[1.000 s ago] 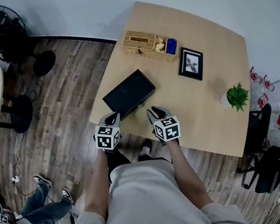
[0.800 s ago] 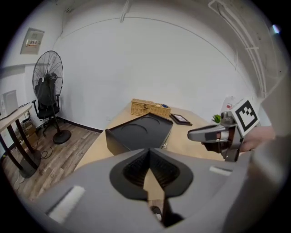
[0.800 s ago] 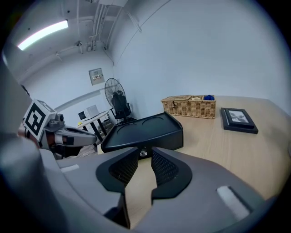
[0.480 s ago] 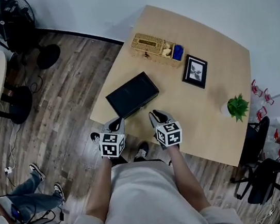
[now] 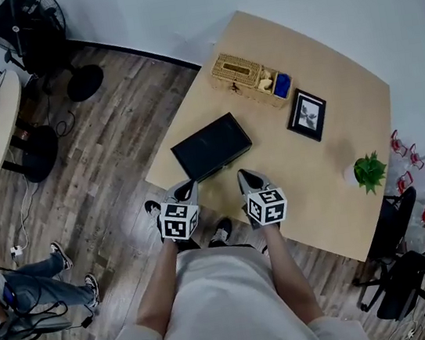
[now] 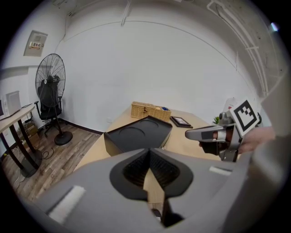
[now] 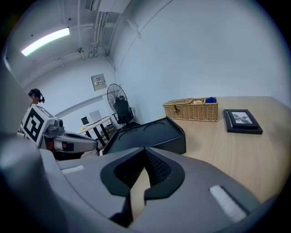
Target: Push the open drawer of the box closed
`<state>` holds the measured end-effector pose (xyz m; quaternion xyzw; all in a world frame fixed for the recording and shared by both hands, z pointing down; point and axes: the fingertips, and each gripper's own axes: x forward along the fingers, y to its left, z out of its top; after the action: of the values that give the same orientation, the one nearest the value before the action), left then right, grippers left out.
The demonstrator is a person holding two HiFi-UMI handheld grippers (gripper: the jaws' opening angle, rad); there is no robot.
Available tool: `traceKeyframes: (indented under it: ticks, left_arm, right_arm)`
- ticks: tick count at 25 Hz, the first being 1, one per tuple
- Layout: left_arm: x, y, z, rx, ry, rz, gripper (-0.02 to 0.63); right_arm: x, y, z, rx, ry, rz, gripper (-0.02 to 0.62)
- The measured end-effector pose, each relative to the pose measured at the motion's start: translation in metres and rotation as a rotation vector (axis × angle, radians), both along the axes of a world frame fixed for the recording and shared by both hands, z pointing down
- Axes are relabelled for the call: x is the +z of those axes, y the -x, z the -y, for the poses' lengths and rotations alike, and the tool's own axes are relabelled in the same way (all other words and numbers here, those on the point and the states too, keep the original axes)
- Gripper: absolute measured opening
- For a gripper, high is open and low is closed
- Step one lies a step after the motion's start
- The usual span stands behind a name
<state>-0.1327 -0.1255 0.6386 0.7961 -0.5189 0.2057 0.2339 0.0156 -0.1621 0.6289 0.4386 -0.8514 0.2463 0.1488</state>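
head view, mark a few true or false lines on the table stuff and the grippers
1. The left gripper and right gripper are both shut and empty. True.
2. The plant stands in the basket. False: it stands on the table, well apart from the basket.
3. The frame lies beside the basket. True.
4. The box is white. False: it is black.
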Motion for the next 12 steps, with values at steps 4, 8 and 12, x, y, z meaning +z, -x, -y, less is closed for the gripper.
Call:
traceKeyframes:
  ticks: [4, 8, 12]
  left_arm:
    - [0.0003, -0.0001, -0.0018, -0.001, 0.006, 0.000, 0.052]
    - [0.0004, 0.0014, -0.0018, -0.008, 0.010, -0.004, 0.052]
    - [0.0001, 0.0029, -0.0023, -0.011, 0.009, -0.005, 0.052]
  right_arm:
    - [0.0046, 0.0006, -0.0020, -0.012, 0.014, -0.021, 0.002]
    - [0.0077, 0.0015, -0.0026, -0.022, 0.022, -0.034, 0.002]
    - [0.0086, 0.0034, -0.0039, -0.032, 0.025, -0.043, 0.002]
